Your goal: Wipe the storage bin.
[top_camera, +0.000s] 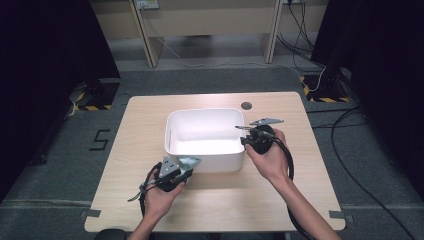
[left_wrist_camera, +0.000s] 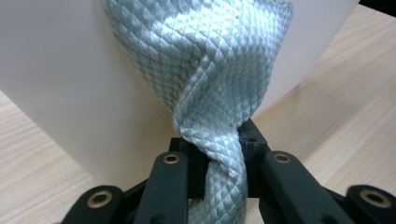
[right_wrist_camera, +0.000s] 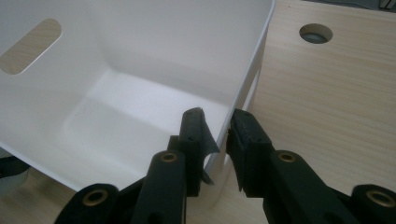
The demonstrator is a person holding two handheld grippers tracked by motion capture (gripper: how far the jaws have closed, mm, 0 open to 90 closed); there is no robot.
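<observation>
A white plastic bin point(top_camera: 205, 111) stands in the middle of the wooden table point(top_camera: 135, 135). My left gripper point(top_camera: 186, 169) sits at the bin's near left corner, shut on a pale blue quilted cloth point(top_camera: 190, 161). In the left gripper view the cloth point(left_wrist_camera: 210, 70) rises twisted from the left gripper point(left_wrist_camera: 217, 140) against the bin's outer wall point(left_wrist_camera: 60, 84). My right gripper point(top_camera: 246, 138) is at the bin's right rim. In the right gripper view the right gripper point(right_wrist_camera: 217, 128) straddles the wall point(right_wrist_camera: 163, 42), one jaw inside and one outside, pinching the rim.
A round cable hole point(top_camera: 246, 106) lies in the table just behind the bin's right corner, shown too as the hole point(right_wrist_camera: 316, 33). The bin's far wall has a handle slot point(right_wrist_camera: 30, 46). Cables run over the floor beyond the table's right side.
</observation>
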